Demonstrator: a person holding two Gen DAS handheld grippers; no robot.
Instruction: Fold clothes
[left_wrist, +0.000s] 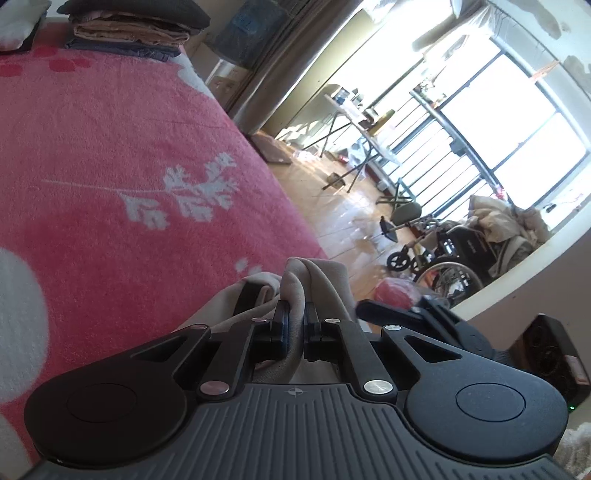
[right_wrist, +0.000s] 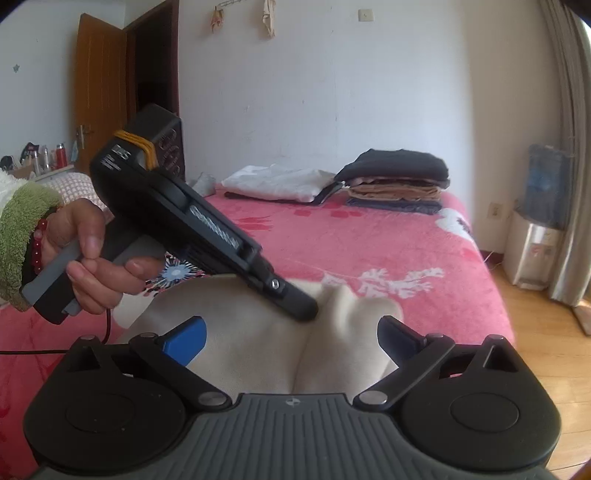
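A beige garment (right_wrist: 251, 332) lies bunched on the pink blanket (right_wrist: 406, 236) at the bed's near edge. My left gripper (left_wrist: 295, 314) is shut on a raised fold of this garment (left_wrist: 317, 273). In the right wrist view a hand (right_wrist: 88, 258) in a green sleeve holds that left gripper (right_wrist: 301, 312), whose tip pinches the cloth's middle ridge. My right gripper (right_wrist: 291, 338) stands open just in front of it. Its blue-padded fingers (right_wrist: 186, 338) are spread wide on either side of the garment, and no pad presses on the cloth.
A stack of folded clothes (right_wrist: 395, 181) and a white cloth (right_wrist: 277, 181) sit at the far end of the bed. A water dispenser (right_wrist: 532, 240) stands by the curtain. Across the wooden floor (left_wrist: 332, 214) are a wheelchair (left_wrist: 443, 254) and a folding table (left_wrist: 354, 118).
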